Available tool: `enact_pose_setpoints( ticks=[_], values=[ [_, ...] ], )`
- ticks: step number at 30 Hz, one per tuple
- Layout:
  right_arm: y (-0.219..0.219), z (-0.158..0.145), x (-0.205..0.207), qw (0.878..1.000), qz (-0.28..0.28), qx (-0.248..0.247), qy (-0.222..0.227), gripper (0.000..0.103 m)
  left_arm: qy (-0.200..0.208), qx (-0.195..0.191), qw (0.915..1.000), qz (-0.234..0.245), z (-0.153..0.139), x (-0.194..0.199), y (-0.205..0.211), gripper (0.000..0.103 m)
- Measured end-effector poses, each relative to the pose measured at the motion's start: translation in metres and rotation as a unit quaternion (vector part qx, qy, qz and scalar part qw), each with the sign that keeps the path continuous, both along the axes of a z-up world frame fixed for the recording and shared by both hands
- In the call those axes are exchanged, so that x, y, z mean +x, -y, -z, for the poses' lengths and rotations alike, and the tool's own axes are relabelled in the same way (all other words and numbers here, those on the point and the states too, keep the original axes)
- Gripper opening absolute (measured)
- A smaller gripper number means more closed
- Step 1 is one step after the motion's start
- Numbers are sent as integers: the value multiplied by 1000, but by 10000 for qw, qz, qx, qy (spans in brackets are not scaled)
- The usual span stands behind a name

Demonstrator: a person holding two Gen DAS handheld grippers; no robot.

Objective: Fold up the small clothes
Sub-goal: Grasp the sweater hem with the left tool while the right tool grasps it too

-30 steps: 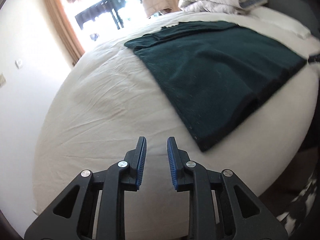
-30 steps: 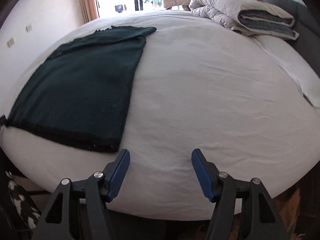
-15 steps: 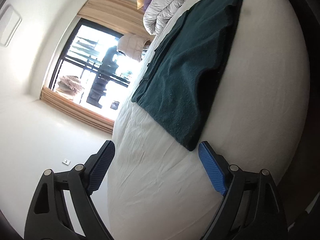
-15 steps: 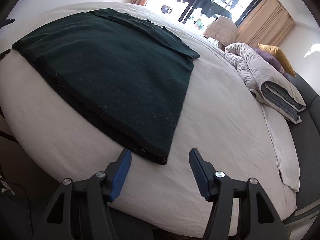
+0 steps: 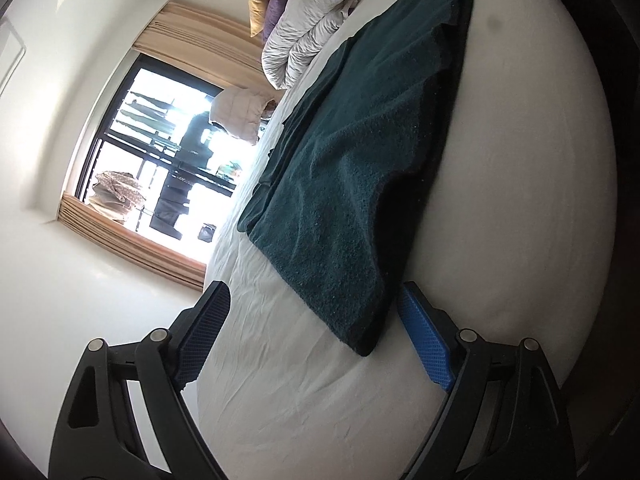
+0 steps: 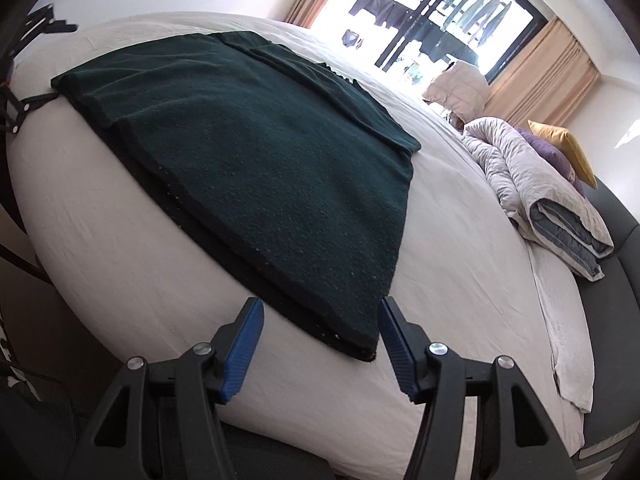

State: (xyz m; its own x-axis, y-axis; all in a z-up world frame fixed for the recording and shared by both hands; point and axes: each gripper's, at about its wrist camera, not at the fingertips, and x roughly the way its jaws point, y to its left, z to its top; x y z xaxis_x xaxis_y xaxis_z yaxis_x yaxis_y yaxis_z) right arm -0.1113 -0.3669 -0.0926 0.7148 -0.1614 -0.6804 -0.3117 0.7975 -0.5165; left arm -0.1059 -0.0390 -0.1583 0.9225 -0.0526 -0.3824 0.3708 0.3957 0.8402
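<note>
Dark green knit garment (image 6: 256, 176) flat on white bed (image 6: 460, 280). Left gripper (image 5: 316, 320) wide, right gripper (image 6: 320, 326) wide, each straddling near hem corner.

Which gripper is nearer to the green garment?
Neither clearly. The left gripper and the right gripper each straddle a near corner of the garment, jaws open.

- Left wrist view, rolled sideways, looks close past its tongs (image 5: 316, 332) along the bed (image 5: 520, 200).
- Right wrist view faces the window (image 6: 440, 12); both share the green garment (image 6: 260, 168).
</note>
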Motion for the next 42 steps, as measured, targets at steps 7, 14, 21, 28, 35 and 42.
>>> enact_pose_setpoints(
  ticks=[7,14,21,28,35,42],
  values=[
    [1,-1,-5,9989,-9,-403,221,61,-43,148,9998,112,10,9,8,30],
    [-14,8,-17,9917,-448,-1190,174,61,-15,-127,9999,68,5,12,17,13],
    [-31,26,-6,9778,-683,-1968,227,61,-50,-444,9990,-21,-5,7,14,7],
    [-45,47,7,9591,-939,-2658,269,49,-112,-772,9968,-152,-16,-2,11,5],
    [-50,47,16,9546,-750,-2867,293,47,-149,-1040,9942,-249,-25,-4,9,4],
    [-44,45,27,9540,-540,-2950,-2,31,-204,-1117,9931,-289,-26,-2,10,4]
  ],
)
